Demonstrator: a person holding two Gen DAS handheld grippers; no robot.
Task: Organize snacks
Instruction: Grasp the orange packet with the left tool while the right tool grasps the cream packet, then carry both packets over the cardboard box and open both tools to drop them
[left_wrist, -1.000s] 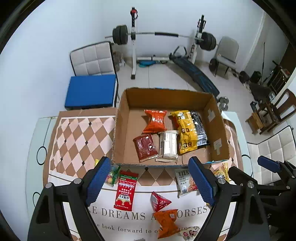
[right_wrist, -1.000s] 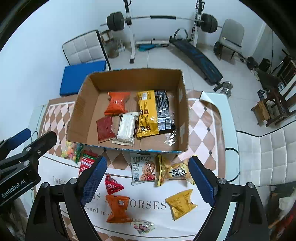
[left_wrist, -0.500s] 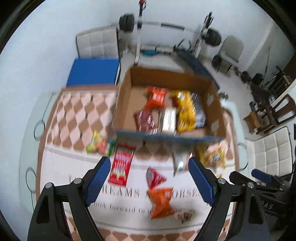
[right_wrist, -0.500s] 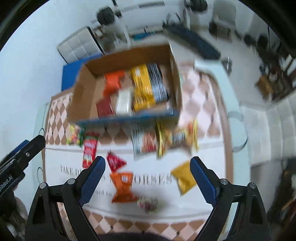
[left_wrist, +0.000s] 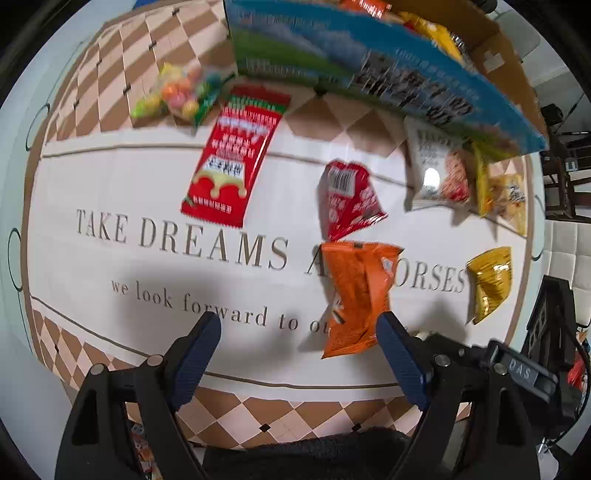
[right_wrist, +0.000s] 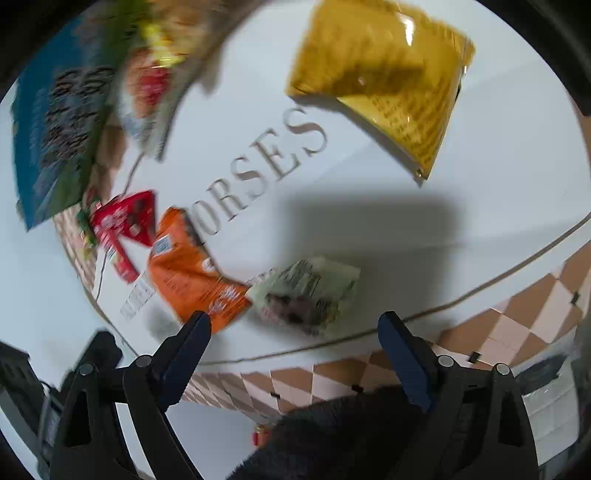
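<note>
Both sets of fingers are held apart and empty, the right gripper (right_wrist: 291, 354) narrowing. The pale packet (right_wrist: 306, 291) lies at twelve o'clock on the bench (right_wrist: 498, 206), touching the orange packet (right_wrist: 192, 269) at ten; both could be pinched together.

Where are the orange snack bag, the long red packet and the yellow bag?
orange snack bag (left_wrist: 356, 291): left wrist view, middle of its crinkled front.
long red packet (left_wrist: 234, 158): left wrist view, centre of its printed face.
yellow bag (right_wrist: 388, 81): right wrist view, middle of its shiny face.
</note>
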